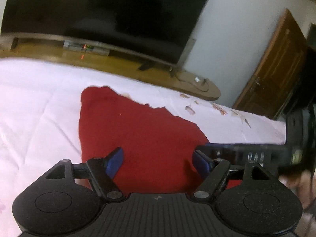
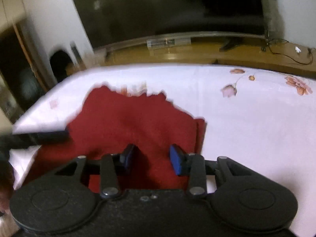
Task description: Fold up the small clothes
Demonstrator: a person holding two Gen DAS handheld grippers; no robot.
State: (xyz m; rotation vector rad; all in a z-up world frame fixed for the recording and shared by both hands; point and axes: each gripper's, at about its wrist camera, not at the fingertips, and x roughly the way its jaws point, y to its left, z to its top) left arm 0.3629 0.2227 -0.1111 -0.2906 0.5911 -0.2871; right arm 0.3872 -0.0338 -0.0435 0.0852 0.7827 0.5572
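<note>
A red garment (image 1: 138, 134) lies flat on a white bed sheet (image 1: 39, 102). It also shows in the right wrist view (image 2: 126, 122), with a folded edge along its right side. My left gripper (image 1: 158, 162) is open, its blue pads spread just above the garment's near edge. My right gripper (image 2: 152, 158) is open, its pads apart over the garment's near part. The right gripper's finger shows at the right of the left wrist view (image 1: 246, 152). The left gripper's finger shows at the left of the right wrist view (image 2: 45, 136). Neither gripper holds cloth.
The sheet has flower prints (image 2: 298, 85) on its right part. Beyond the bed stands a wooden TV bench (image 2: 177, 53) with a large dark TV (image 2: 167, 9) and cables (image 2: 286, 51). A brown door (image 1: 276, 69) is at the right.
</note>
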